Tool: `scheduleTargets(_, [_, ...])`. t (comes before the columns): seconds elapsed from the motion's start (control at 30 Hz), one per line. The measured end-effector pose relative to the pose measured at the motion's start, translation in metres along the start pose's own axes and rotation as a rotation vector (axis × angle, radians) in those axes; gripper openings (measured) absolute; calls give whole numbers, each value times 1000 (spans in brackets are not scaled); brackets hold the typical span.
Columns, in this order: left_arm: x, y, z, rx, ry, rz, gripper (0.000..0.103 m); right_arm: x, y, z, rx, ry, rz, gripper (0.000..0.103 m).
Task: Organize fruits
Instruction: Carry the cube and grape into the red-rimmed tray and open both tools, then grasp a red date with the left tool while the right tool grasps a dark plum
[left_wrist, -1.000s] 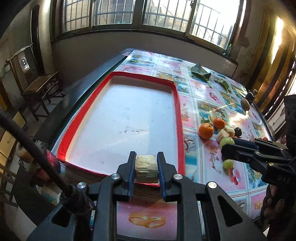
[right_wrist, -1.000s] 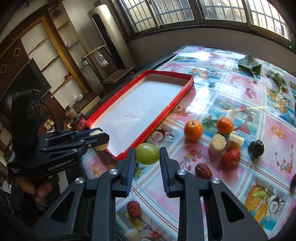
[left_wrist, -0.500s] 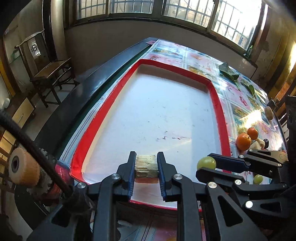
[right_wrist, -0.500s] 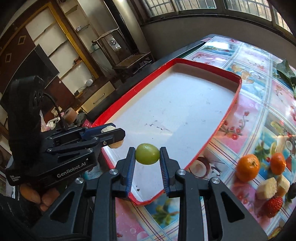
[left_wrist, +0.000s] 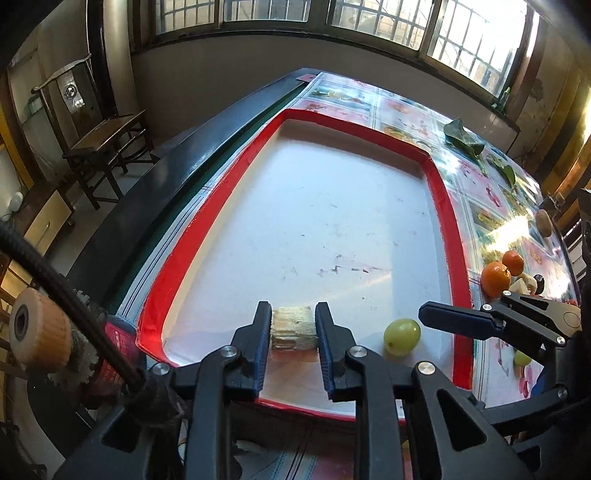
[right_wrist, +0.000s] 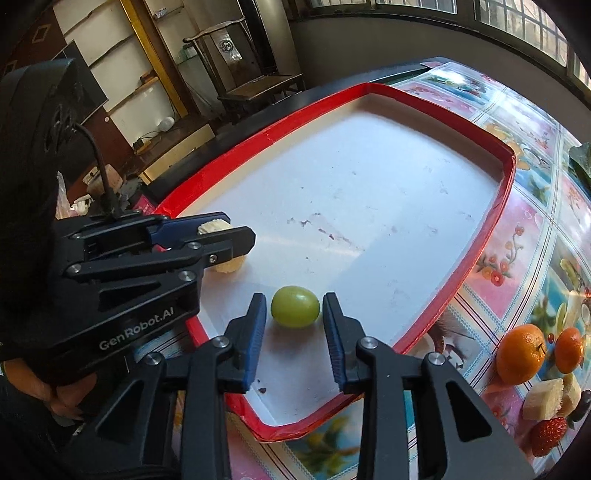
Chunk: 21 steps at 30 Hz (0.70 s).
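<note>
A red-rimmed white tray lies on the fruit-print table. My left gripper is shut on a pale banana chunk low over the tray's near end; it also shows in the right wrist view. My right gripper is open, its fingers either side of a green grape that rests on the tray floor. The grape lies right of the banana chunk, near the right gripper's finger.
On the table right of the tray lie two oranges, banana chunks, a strawberry and a dark fruit. Another grape, leaves and a brown fruit lie farther off. A wooden chair stands beyond the table's left edge.
Both grippers moved forward over the tray's near end. My right gripper opened and the grape now rests on the tray floor. The left still grips the banana chunk.
</note>
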<state>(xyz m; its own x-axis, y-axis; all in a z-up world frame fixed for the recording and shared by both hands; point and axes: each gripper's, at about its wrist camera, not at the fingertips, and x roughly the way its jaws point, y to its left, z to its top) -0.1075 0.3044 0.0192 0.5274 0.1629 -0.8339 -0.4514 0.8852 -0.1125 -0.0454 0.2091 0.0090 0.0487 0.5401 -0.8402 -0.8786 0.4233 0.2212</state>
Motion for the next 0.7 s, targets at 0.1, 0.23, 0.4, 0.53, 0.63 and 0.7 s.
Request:
scheduleTargets(0.1, [-8, 0, 0, -7, -13, -4, 31, -4, 1, 0, -4, -16, -3, 57])
scheduleTargets(0.23, [-18, -3, -2, -10, -37, -6, 43, -24, 4, -4, -11, -51, -2, 57])
scheduleTargets(0.4, [-30, -16, -5, -1, -58, -12, 43, -56, -8, -21, 36, -103, -18, 57])
scheduleTargets(0.53, [-44, -31, -9, 16, -75, -35, 45, -81, -21, -43, 78, -136, -43, 56])
scheduleTargets(0.63, [-55, -46, -16, 47, -92, -56, 51, -101, -35, -62, 122, -167, -63, 56])
scheduleTargets(0.7, [-60, -57, -21, 65, -95, -76, 53, -113, -45, -76, 152, -182, -85, 56])
